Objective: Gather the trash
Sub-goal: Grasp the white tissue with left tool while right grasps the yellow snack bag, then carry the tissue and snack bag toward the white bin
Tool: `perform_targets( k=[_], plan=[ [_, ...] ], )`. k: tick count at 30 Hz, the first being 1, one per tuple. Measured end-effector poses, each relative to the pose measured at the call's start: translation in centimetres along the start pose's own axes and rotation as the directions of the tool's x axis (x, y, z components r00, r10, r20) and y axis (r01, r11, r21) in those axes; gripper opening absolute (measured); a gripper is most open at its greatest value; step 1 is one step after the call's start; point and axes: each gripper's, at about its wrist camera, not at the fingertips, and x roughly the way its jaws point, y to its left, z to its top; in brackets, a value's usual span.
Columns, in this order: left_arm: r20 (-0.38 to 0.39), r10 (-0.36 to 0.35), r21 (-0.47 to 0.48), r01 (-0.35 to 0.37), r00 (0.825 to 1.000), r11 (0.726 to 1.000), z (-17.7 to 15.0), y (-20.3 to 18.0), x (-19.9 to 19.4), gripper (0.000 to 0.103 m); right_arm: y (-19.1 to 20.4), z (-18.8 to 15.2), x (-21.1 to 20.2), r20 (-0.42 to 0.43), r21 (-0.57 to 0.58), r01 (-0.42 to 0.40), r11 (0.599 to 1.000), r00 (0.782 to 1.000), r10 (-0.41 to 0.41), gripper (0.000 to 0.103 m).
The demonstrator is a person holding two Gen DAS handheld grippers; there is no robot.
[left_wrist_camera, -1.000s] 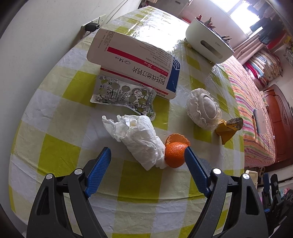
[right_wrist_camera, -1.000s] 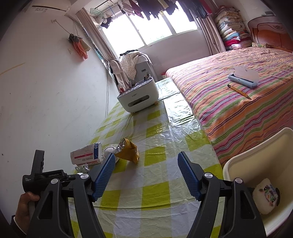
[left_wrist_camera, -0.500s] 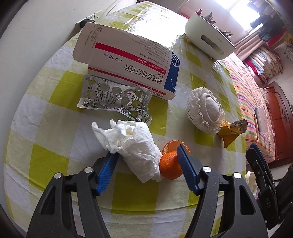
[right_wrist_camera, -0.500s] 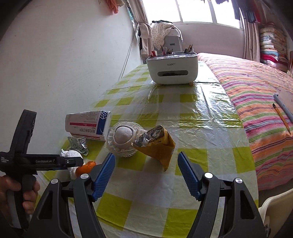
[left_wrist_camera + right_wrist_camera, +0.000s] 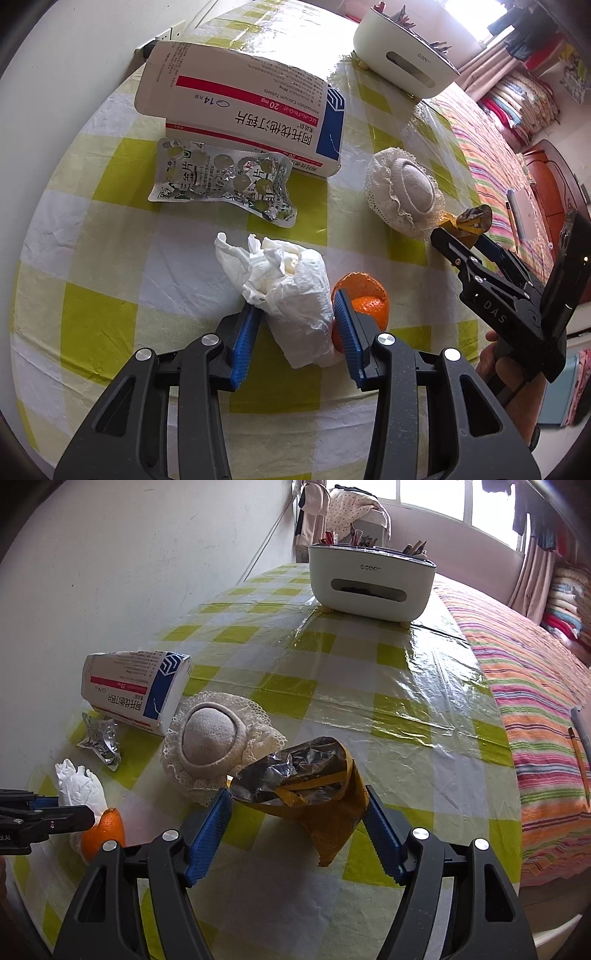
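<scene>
A crumpled white tissue point(image 5: 295, 295) lies on the checked tablecloth point(image 5: 110, 314). My left gripper point(image 5: 295, 302) is closing on it, and its blue pads touch both sides of it. An orange with peel point(image 5: 369, 302) sits just behind the right pad. In the right wrist view my right gripper point(image 5: 296, 793) stands open astride a yellow snack bag point(image 5: 325, 812) with a foil lining. Its pads stand close beside the bag's edges. A used blister pack point(image 5: 221, 181) and a white medicine box point(image 5: 251, 110) lie further back.
A lace-trimmed cap point(image 5: 210, 738) sits between the box and the snack bag. A white desk organizer point(image 5: 369, 583) stands at the table's far end. A striped bed point(image 5: 535, 701) runs along the right edge, the wall along the left.
My left jaws have closed in from wide apart onto the tissue. My right gripper swung left and down from the table's edge until the yellow bag sat between its fingers.
</scene>
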Motion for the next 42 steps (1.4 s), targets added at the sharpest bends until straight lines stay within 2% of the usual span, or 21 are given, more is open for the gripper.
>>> perform_targets(
  k=[7,13,17,23,31,42],
  plan=[
    [0.025,0.007,0.033,-0.007,1.000,0.999,-0.8,-0.5,-0.4,0.025,-0.1,-0.2,-0.7,0.039,0.036,-0.032,0.999,0.999,0.030,0.037],
    [0.095,0.012,0.068,-0.019,0.995,0.998,-1.1,-1.7,-1.7,0.021,0.1,-0.6,-2.2,0.087,0.062,-0.075,0.995,0.994,0.070,0.034],
    [0.189,0.026,0.111,-0.048,0.982,0.993,-1.8,-2.9,-3.6,0.021,0.3,-1.0,-3.8,0.129,0.075,-0.101,0.992,0.988,0.090,0.034],
    [0.272,0.013,0.156,-0.057,0.962,0.986,-2.7,-4.8,-5.5,0.021,0.4,-1.7,-6.0,0.176,0.081,-0.122,0.989,0.979,0.107,0.034],
    [0.304,-0.014,0.209,-0.052,0.953,0.977,-3.4,-7.0,-6.2,0.021,0.5,-2.7,-8.4,0.217,0.078,-0.144,0.986,0.968,0.125,0.034],
    [0.296,-0.069,0.261,-0.011,0.953,0.965,-4.0,-9.4,-6.3,0.021,-0.3,-4.6,-11.5,0.263,0.085,-0.169,0.982,0.954,0.141,0.034]
  ],
)
